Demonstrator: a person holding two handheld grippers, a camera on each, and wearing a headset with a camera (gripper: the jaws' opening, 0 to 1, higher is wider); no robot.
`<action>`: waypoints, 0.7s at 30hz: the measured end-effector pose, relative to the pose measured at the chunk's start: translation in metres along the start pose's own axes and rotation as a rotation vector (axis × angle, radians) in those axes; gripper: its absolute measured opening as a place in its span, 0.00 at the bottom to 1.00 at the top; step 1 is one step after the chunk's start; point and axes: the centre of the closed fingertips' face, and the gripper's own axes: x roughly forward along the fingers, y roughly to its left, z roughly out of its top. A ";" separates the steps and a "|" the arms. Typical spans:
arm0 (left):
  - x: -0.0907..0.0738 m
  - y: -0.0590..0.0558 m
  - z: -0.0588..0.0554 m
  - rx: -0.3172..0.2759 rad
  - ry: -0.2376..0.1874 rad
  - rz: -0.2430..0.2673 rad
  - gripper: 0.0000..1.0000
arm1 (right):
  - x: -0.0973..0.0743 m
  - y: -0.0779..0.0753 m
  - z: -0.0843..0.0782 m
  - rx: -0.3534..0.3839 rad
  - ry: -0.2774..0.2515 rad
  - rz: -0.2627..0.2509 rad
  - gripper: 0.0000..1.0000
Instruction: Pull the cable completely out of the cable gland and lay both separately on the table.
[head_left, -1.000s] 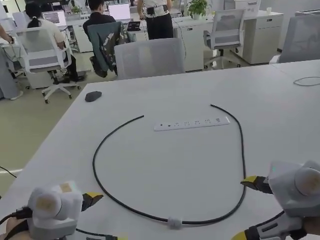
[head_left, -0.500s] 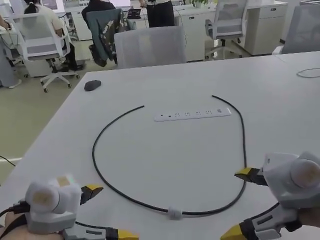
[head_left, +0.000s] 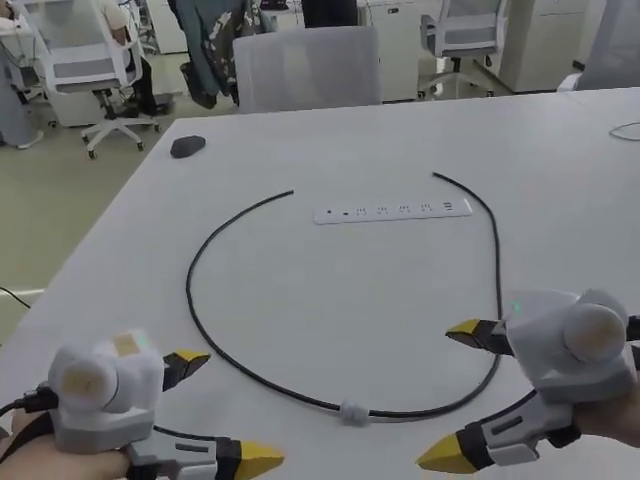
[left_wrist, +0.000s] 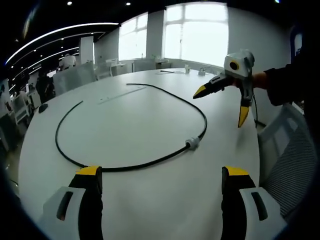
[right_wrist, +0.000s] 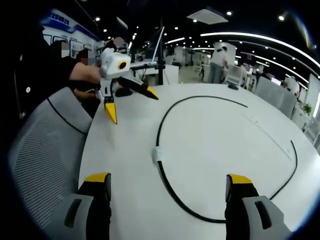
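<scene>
Cable gland (head_left: 352, 411) is sitting on the table (head_left: 330, 300), threaded on the black cable (head_left: 190, 300) at the near bottom of that big open loop, the part closest to the person. So it's lying pretty much between the two tools. The left gripper (head_left: 243, 408) is hovering off to its left and the right gripper (head_left: 435, 399) off to its right, with both sets of jaws spread wide and gripping nothing.

What I'm looking at is how the cable is running through the gland. It's going side to side across the person, so one stretch is leading off toward each gripper. From the left gripper view the gland is lying ahead and a bit right of the jaws. From the right gripper view it's ahead and a bit left.

I'm guessing the right one is a touch nearer, but honestly it's close. The loop's far ends are curving up around the power strip (head_left: 392, 211), well away from both grippers.
</scene>
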 end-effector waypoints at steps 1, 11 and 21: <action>0.000 -0.001 0.003 0.014 -0.017 0.000 0.99 | 0.003 0.001 0.001 -0.002 0.000 0.006 0.95; 0.009 -0.032 0.022 0.031 -0.077 -0.089 0.70 | 0.033 0.015 0.017 -0.037 -0.007 0.041 0.58; 0.015 -0.043 0.021 0.043 -0.064 -0.120 0.67 | 0.058 0.018 0.006 -0.024 0.018 0.055 0.29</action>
